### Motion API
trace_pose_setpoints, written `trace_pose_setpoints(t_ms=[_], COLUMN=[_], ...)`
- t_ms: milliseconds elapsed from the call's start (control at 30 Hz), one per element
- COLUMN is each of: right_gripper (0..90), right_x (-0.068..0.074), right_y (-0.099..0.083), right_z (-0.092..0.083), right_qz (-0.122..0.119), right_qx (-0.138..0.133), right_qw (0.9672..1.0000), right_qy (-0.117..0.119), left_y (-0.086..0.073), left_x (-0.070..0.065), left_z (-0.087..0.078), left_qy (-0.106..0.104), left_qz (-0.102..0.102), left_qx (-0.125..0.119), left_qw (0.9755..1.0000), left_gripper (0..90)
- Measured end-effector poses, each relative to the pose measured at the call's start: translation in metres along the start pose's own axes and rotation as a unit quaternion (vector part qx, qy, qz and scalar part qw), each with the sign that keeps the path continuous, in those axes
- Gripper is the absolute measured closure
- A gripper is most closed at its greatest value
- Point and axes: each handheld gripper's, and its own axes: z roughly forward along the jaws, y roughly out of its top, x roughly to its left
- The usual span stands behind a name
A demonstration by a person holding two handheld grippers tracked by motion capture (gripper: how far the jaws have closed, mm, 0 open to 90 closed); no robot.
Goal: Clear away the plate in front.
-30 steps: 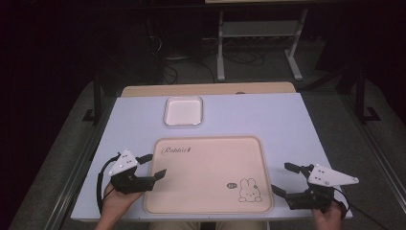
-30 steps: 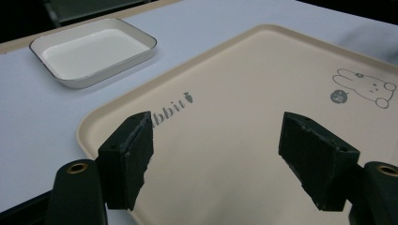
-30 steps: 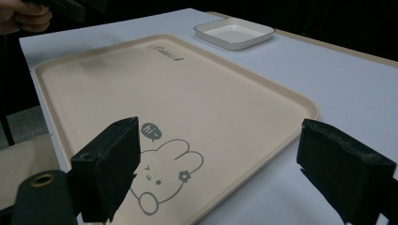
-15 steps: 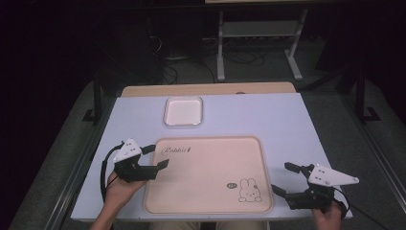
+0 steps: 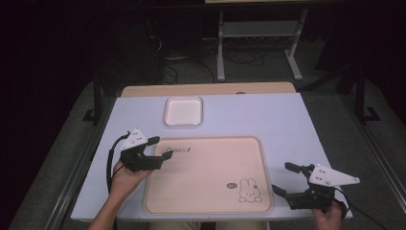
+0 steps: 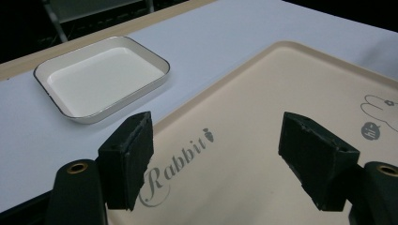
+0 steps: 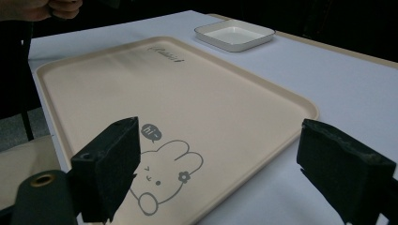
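A dim lab: cables (image 5: 239,60) and metal stand (image 5: 258,38) behind the table (image 5: 268,115)

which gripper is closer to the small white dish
Left. The left gripper is at the tray's far left corner, a short way in front of the white dish. The right gripper sits at the tray's near right corner, diagonally across from the dish.

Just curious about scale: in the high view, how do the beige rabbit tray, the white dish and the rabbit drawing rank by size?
1. Beige rectangular rabbit tray
2. White rectangular dish
3. Rabbit drawing
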Motion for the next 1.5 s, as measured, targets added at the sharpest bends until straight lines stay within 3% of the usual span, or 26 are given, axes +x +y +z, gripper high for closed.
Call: trace_pose_setpoints(t_ms=[167,500,1000,1500], right_gripper=[13.0,13.0,13.0,13.0], right_x=[0.0,-0.001,-0.002,-0.004], right_y=[0.0,0.0,-0.001,-0.001], right_z=[0.0,0.0,0.0,-0.002], right_qz=[0.001,0.0,0.001,0.006], right_qx=[0.0,-0.001,-0.002,-0.008], right_qw=[1.0,1.0,1.0,0.9999], right_qy=[0.0,0.003,0.004,0.002], left_y=[0.009,0.027,0.042,0.059], left_x=[0.008,0.02,0.046,0.081], left_z=[0.007,0.02,0.04,0.064], left_qy=[-0.001,0.003,0.014,0.035], left_qz=[-0.013,-0.016,-0.038,-0.066], left_qx=[0.001,0.005,0.021,0.055], left_qw=[0.9999,0.9999,0.999,0.9957], left_gripper=[26.7,27.3,29.1,30.7])
